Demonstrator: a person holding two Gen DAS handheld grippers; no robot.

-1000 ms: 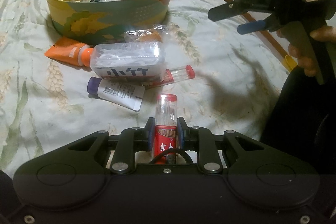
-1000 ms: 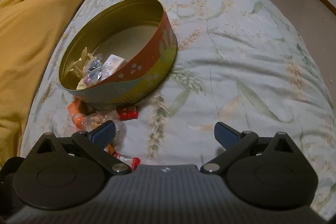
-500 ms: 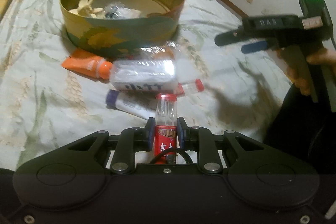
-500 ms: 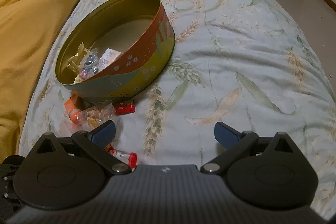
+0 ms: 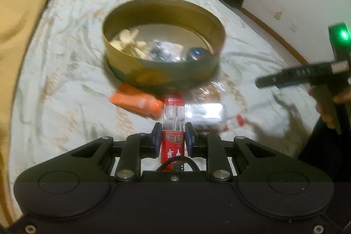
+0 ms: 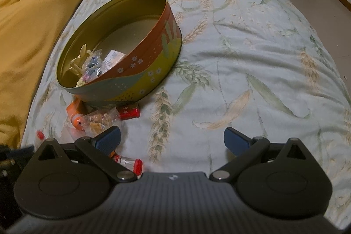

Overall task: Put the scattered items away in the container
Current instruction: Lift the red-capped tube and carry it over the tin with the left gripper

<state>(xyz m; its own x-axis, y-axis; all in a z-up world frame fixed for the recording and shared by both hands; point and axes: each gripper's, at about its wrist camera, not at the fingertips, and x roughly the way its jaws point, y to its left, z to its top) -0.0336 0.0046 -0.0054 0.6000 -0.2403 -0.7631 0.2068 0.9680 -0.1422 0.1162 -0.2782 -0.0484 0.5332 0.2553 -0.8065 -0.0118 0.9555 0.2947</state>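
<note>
While the vial [image 5: 173, 124], a clear tube with a red cap and a red label, sits clamped between the pads of the left gripper [image 5: 173, 138], it hangs above the bed [image 6: 241, 41], cap pointing away toward the tin [image 5: 163, 78]. It is off the cover and short of the tin's near wall, so the step in hand looks like the carry: one item picked and on its way to the container. The left view is smeared, which fits a gripper in motion.

Just past the vial, on the cover, lie the things not yet tidied: an orange tube [image 5: 136, 103] to the left, a clear plastic box [image 5: 205, 112] to the right, a crinkled packet [image 6: 99, 121] against the tin's foot, a red can [image 6: 129, 113], and another red-capped vial [image 6: 128, 162] close to the right gripper [image 6: 172, 140]. Inside the tin, small cream pieces and wrapped bits crowd its left part; the far side of its floor is bare.

The right gripper hovers with its jaws spread wide and nothing between them, over open cover to the right of the clutter.

Next, I judge, the vial must clear the near rim, come over the bare floor, and be let go low, since a round tube may roll or bounce.
</note>
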